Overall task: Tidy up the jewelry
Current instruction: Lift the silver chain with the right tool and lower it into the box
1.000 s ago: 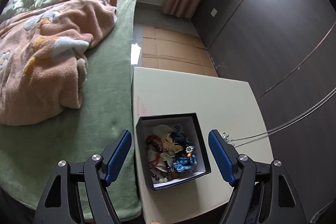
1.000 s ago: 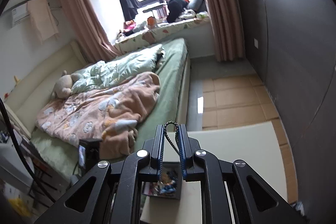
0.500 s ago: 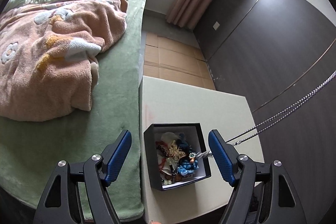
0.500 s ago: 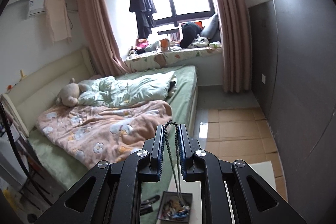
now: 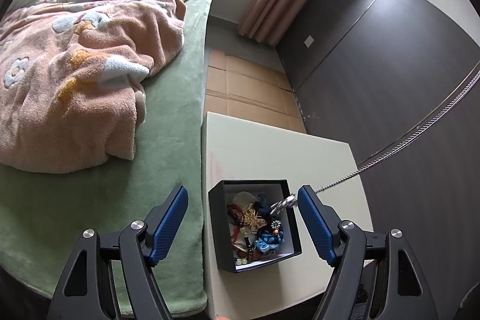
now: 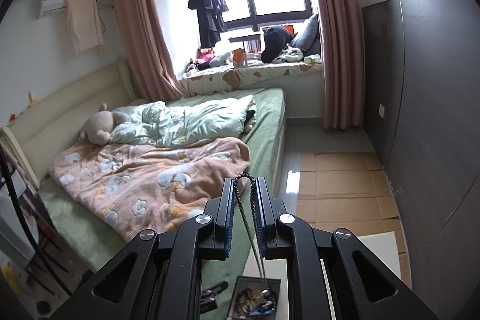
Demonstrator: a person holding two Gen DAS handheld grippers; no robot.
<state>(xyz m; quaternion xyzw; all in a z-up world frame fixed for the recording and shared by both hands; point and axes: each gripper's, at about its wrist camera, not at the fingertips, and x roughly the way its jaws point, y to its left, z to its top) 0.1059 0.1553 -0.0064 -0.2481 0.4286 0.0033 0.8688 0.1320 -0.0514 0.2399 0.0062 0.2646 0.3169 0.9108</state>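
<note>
A: The right tongs (image 6: 243, 212) had risen since earlier, clenched on the chain necklace (image 6: 245, 200); its tail hung into the box (image 5: 255, 225).

B: Left tongs (image 5: 243, 221) gaped, empty, near the tabletop (image 5: 270, 146); next, probably lift it clear.

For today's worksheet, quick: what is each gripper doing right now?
Left gripper: open, holding nothing, over the black box.
Right gripper: shut on the silver chain.

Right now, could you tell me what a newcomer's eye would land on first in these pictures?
Probably the silver chain, looped over the right gripper and hanging taut into the black box of tangled jewelry on the white table. Next, the pink blanket rumpled across the green bed beside it.
</note>
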